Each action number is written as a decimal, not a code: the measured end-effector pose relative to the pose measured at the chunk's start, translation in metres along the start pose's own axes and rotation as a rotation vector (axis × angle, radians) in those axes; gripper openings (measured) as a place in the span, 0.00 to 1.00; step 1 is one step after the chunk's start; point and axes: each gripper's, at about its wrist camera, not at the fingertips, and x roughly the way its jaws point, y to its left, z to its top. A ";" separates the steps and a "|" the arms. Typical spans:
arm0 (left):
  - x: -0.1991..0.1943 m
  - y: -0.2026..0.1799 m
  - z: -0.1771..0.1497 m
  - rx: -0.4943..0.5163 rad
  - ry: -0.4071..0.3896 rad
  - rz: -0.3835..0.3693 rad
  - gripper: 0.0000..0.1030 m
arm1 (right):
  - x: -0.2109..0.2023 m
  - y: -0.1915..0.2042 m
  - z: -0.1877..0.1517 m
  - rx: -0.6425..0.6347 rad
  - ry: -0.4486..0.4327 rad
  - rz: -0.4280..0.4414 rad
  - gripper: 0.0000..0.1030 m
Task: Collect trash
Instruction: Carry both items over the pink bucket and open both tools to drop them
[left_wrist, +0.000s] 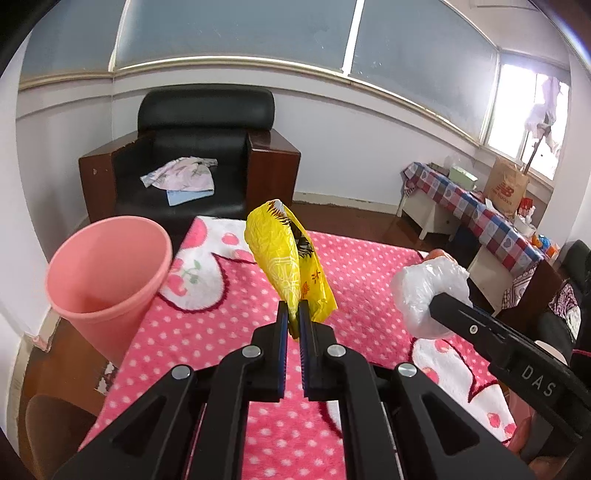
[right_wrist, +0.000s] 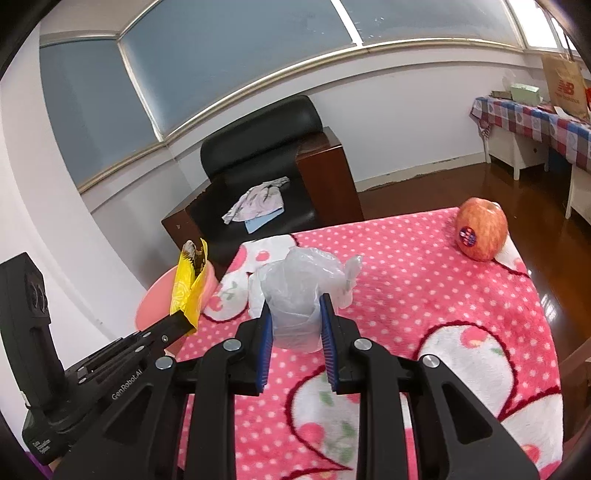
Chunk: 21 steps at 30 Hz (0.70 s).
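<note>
My left gripper (left_wrist: 293, 308) is shut on a yellow snack wrapper (left_wrist: 284, 251) and holds it up above the pink dotted blanket (left_wrist: 229, 332). The wrapper also shows in the right wrist view (right_wrist: 188, 288), over the pink bin. My right gripper (right_wrist: 295, 302) is shut on a crumpled clear plastic bag (right_wrist: 299, 291), held above the blanket (right_wrist: 424, 295). The bag also shows at the right of the left wrist view (left_wrist: 428, 291). A pink bin (left_wrist: 107, 273) stands open at the table's left edge, left of both grippers.
A red apple (right_wrist: 480, 232) with a sticker lies at the far right corner of the blanket. A black armchair (left_wrist: 184, 162) with cloths on its seat stands behind the table. A side table (left_wrist: 476, 210) with a checked cloth and a paper bag stands at the right.
</note>
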 end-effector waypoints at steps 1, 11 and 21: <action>-0.002 0.004 0.001 -0.004 -0.006 0.005 0.05 | 0.001 0.004 0.000 -0.007 0.000 0.001 0.24; -0.001 0.039 0.008 -0.042 -0.028 0.042 0.05 | 0.028 0.039 0.004 -0.062 0.022 0.036 0.24; 0.018 0.091 0.018 -0.091 -0.021 0.103 0.05 | 0.079 0.076 0.015 -0.099 0.064 0.103 0.24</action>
